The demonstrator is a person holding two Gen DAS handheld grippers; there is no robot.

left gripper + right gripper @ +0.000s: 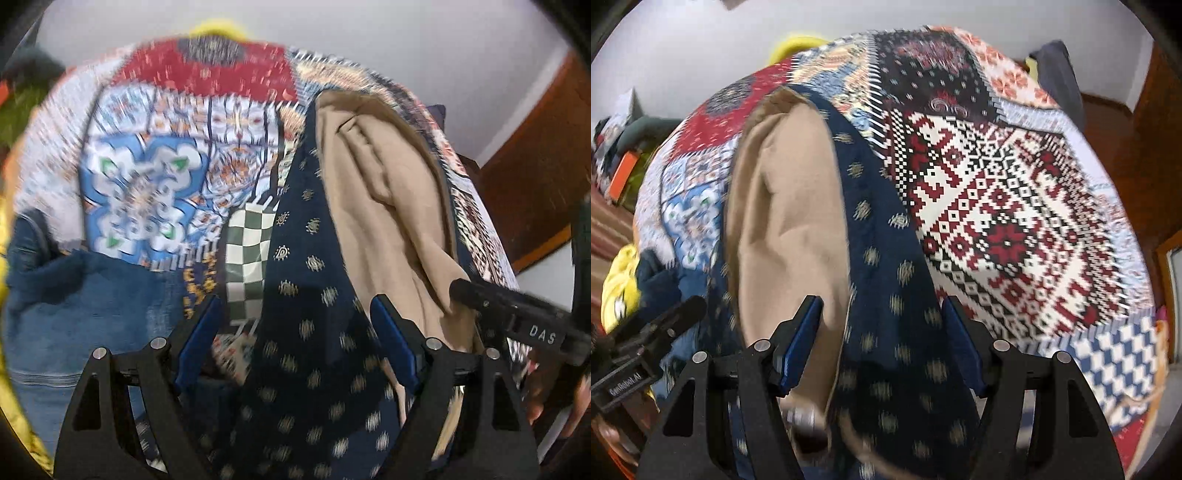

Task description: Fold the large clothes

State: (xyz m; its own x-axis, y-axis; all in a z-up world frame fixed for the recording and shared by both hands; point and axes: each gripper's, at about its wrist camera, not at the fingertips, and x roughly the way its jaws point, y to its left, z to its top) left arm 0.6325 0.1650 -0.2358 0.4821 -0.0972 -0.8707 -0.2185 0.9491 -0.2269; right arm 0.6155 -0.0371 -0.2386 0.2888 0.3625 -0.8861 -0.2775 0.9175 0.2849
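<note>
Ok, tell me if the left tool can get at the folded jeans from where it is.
Probably yes. The jeans lie uncovered just left of the left tool, whose jaws stand open over the navy patterned garment, apparently gripping nothing.

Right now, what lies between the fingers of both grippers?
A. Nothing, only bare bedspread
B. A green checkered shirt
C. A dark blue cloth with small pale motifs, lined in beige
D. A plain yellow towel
C: in both wrist views the navy patterned garment with its beige lining runs between the open fingers, over the patchwork bedspread.
</note>
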